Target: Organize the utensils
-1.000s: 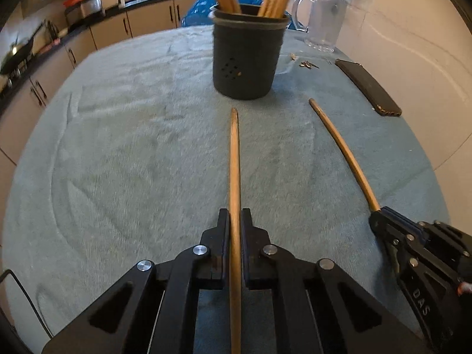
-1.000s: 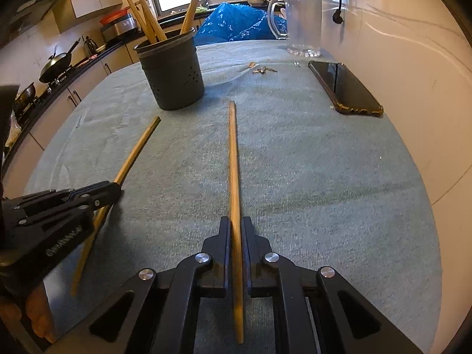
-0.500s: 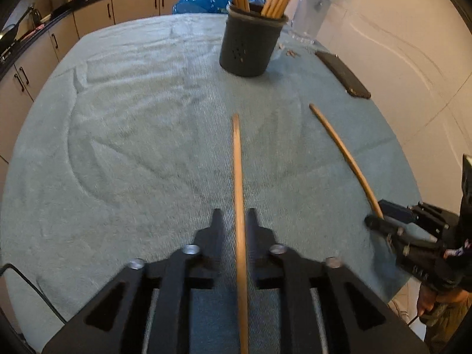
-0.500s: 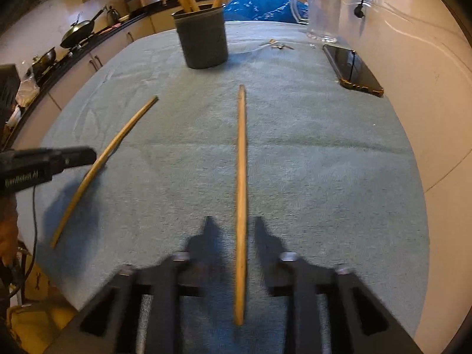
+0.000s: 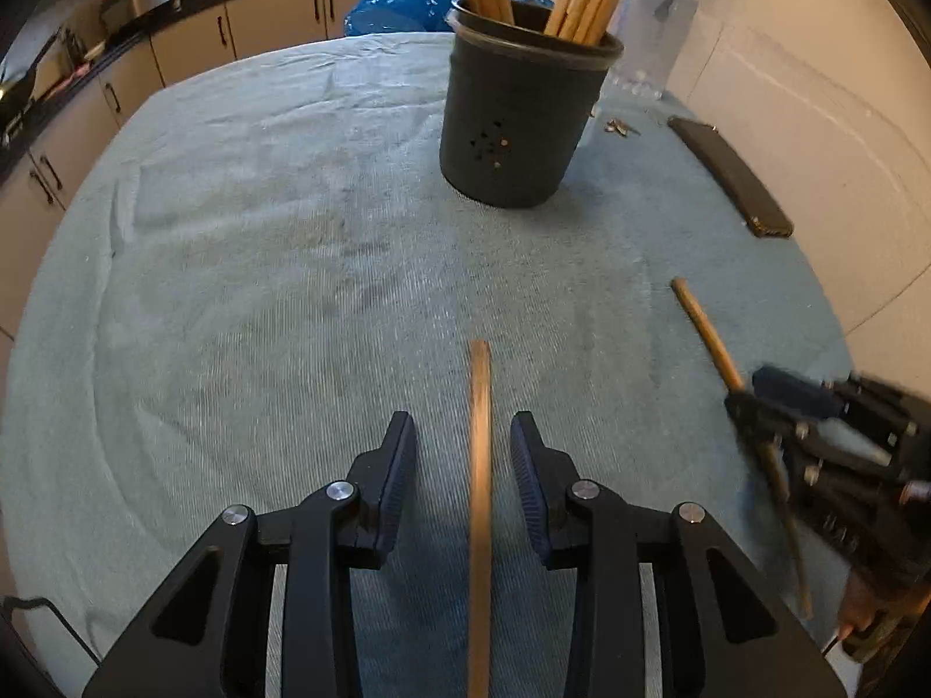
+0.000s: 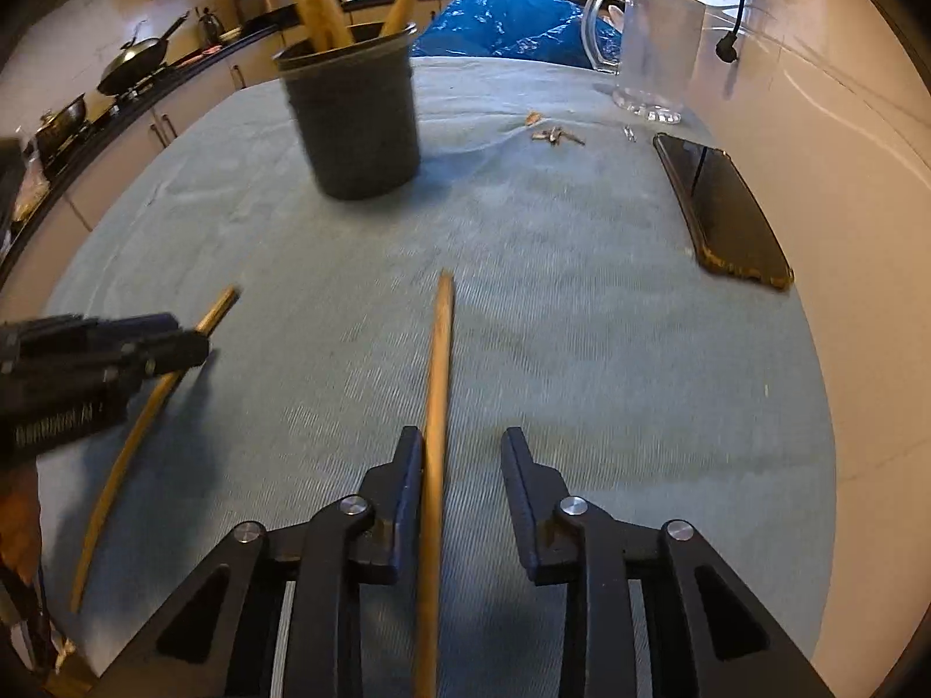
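Note:
A dark utensil holder (image 5: 518,122) with several wooden sticks in it stands on the teal cloth; it also shows in the right wrist view (image 6: 355,122). My left gripper (image 5: 464,448) is open, with a wooden stick (image 5: 480,465) lying on the cloth between its fingers. My right gripper (image 6: 462,459) is open, with a second wooden stick (image 6: 436,407) lying beside its left finger. Each gripper shows in the other view: the right one at the right edge (image 5: 826,453), the left one at the left edge (image 6: 87,372).
A black phone (image 6: 721,215) lies on the cloth at the right near the wall. A clear glass jug (image 6: 651,52) stands at the back right, with keys (image 6: 555,135) in front of it. A blue bag (image 6: 500,17) lies behind. Kitchen counters run along the left.
Both grippers were shut on their sticks a second ago and have opened. The sticks now lie on the cloth. Both grippers have moved forward, closer to the holder.

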The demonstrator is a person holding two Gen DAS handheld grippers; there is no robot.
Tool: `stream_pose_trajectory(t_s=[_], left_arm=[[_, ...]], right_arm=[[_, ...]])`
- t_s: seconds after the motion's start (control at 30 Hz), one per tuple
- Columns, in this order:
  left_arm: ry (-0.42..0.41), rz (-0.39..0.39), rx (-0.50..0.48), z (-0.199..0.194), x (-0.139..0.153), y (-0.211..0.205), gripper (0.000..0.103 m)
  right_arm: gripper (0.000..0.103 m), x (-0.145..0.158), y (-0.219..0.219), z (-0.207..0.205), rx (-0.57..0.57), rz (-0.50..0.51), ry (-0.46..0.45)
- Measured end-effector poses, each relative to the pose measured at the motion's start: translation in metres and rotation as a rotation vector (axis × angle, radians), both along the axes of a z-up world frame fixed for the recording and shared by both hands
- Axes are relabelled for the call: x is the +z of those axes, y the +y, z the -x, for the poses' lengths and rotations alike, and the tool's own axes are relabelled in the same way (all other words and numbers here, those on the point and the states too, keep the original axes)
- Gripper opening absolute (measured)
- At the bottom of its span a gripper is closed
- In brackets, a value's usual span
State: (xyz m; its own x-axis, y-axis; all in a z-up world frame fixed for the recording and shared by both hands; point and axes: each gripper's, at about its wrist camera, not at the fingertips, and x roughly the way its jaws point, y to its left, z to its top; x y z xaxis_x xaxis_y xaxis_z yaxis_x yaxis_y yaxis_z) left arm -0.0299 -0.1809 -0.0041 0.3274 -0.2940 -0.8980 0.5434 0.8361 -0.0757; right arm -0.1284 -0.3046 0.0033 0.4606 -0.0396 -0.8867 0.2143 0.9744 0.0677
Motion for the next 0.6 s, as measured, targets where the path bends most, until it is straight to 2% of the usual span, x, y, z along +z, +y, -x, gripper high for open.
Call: stream_pose_trajectory(t_s=[0.37, 0.4, 0.43, 0.47, 0.5, 0.53, 0.6], left_arm=[[-0.025, -0.035, -0.025, -0.018, -0.001, -0.016, 0.033], [-0.03, -0.037, -0.026, -0.017, -0.002, -0.017, 0.033], [-0.037, -0.039, -0.027, -0.017, -0.002, -0.017, 0.032], [-0.052, -0.046, -0.034, -0.015, -0.002, -0.018, 0.031], [-0.064, -0.049, -0.044, -0.013, -0.002, -0.018, 0.01], [-0.059, -0.038, -0.061, -0.01, -0.002, -0.017, 0.007], [-0.03, 0.002, -0.044, -0.01, 0.001, -0.012, 0.007]], right_arm=[[0.028, -0.001, -0.003, -0.048, -0.001, 0.038, 0.028], [0.026, -0.001, -0.002, -0.05, -0.003, 0.038, 0.029], [0.02, -0.001, 0.0, -0.05, 0.0, 0.031, 0.028], [0.016, -0.001, 0.001, -0.051, 0.003, 0.022, 0.027], [0.009, -0.001, 0.003, -0.051, 0.006, 0.019, 0.024], [0.008, 0.0, 0.006, -0.051, 0.007, 0.026, 0.019], [0.007, 0.0, 0.008, -0.049, 0.013, 0.012, -0.005]])
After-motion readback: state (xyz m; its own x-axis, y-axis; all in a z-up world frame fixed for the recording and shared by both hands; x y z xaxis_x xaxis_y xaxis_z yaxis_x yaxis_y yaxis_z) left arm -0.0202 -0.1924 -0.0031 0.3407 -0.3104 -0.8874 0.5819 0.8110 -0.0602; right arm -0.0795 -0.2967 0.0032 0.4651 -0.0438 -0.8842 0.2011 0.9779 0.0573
